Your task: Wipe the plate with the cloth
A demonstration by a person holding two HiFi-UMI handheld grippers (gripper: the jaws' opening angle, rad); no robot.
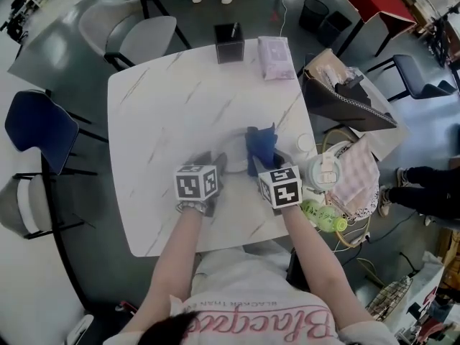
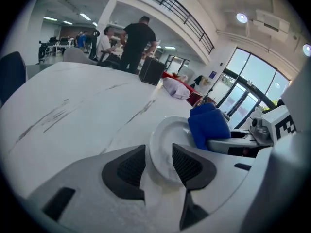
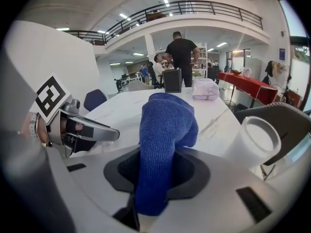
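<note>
The left claw (image 2: 159, 168) is clenched on the near rim of the plate (image 2: 167, 132) — the white rim runs straight between its two dark pads (image 2: 127, 168), and the plate looks tilted up from that grip. The right claw (image 3: 158, 174) is shut on the cloth (image 3: 165, 125), a blue wad that stands up out of its jaws and folds over at the top.

In the left gripper view the cloth meets the plate's right edge, with the right claw just behind it; whether it presses on the plate's face cannot be told. In the head view both claws sit side by side near the middle of the desk (image 1: 165, 99), with plate and cloth between and just beyond them. The plate is hard to pick out there against the white marbled top.

Just right of the right claw a white cup (image 3: 252, 142) stands on the desk. At the far edge a black box (image 1: 229, 43) and a pink packet (image 1: 276, 56) sit near each other. Beyond the desk's right edge lies a green bottle (image 1: 323, 215). A blue chair (image 1: 39, 128) stands off the left side — well apart from the claws. Past the far edge a person (image 3: 181, 52) in a dark top stands with their back turned.
</note>
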